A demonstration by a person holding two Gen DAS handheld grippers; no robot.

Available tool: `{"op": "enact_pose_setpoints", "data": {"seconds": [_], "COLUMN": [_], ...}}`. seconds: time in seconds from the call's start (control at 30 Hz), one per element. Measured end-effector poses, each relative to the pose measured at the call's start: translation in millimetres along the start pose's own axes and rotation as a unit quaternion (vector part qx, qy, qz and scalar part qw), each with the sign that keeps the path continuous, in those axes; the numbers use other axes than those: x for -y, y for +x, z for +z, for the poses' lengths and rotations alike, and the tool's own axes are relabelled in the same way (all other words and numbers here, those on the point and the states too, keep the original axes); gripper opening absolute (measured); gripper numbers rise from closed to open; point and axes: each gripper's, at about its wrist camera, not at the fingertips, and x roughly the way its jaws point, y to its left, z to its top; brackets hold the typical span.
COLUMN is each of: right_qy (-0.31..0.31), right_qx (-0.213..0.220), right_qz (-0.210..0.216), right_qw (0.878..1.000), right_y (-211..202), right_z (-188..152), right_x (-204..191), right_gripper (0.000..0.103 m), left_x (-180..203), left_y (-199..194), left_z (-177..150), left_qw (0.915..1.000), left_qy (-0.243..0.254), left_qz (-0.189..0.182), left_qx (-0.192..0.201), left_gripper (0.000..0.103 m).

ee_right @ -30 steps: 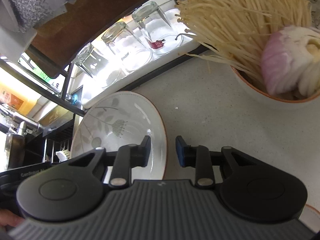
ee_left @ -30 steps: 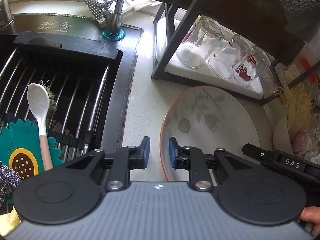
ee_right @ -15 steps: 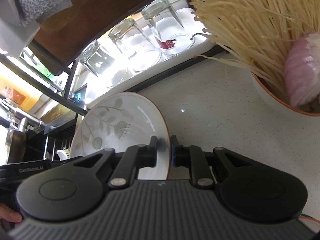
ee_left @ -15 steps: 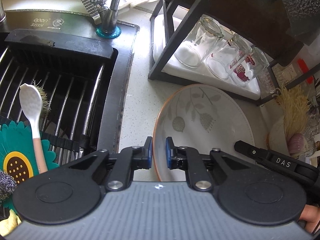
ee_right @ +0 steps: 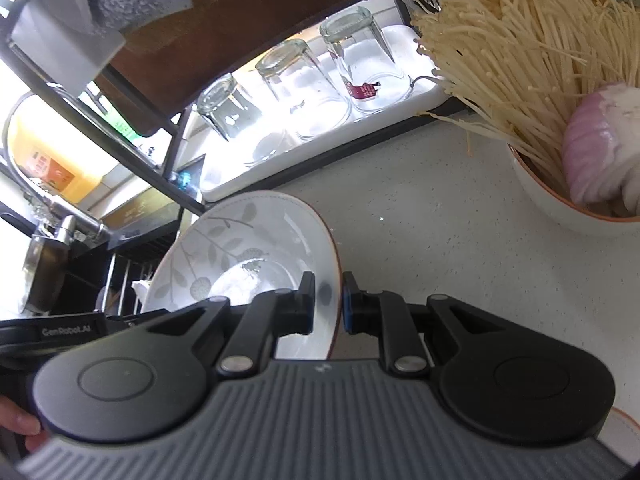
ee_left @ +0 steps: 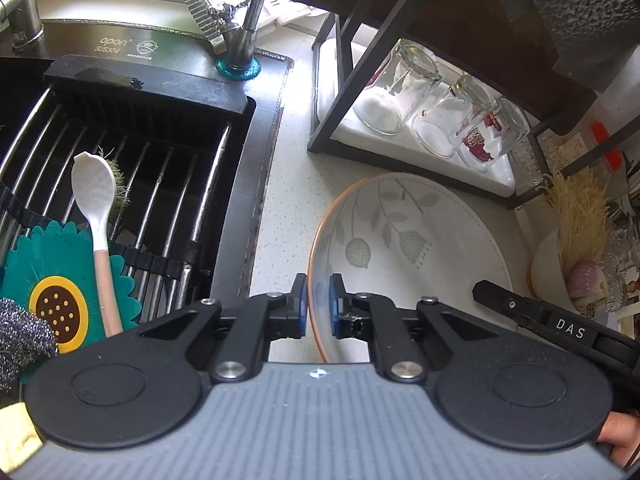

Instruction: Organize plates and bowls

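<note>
**Plate pinched on both sides**

Big white plate with grey leaves and a thin orange rim, over the pale speckled counter, between the sink and the black rack. Tilted, as seen from the right wrist, with the rim up on edge.

Left gripper: blue pads almost together, squeezing the plate's near left rim. Rim right between the pads.

Right gripper: nearly closed too, clamped on the plate's other edge. One black finger on the white inside, one blue pad on the outside. Also seen from the left wrist as a black arm marked DAS, low at the right.

A bit of a hand at the bottom left corner of the right wrist view, holding the tool.

Left of the plate, black sink with a metal rack of bars across it. On the bars, a white spoon with a pink handle, lying over a green sunflower mat. Grey scrubber just beside the mat. Tap behind the sink.

Behind the plate, three glasses upside down on a white tray inside the black rack.

Far right, a white bowl with thin pale mushrooms and a cut purple onion, well apart from the plate.
</note>
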Motion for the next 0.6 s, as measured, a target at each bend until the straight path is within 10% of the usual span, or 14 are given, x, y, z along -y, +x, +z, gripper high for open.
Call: {"op": "enact_pose_setpoints", "data": {"seconds": [0.6], "right_qy": [-0.052], "right_qx": [0.034], "right_qz": [0.035], "right_qw": [0.997], "right_y": [-73.0], "right_z": [-1.8], "right_x": [-13.5], "right_gripper": [0.016], "left_x": [23.7], "left_y": [-77.7], "left_z": [-44.2], "left_qw": [0.998], "left_qy": [-0.03], "left_qz": [-0.012], "left_qx": [0.054], "left_gripper": [0.012]}}
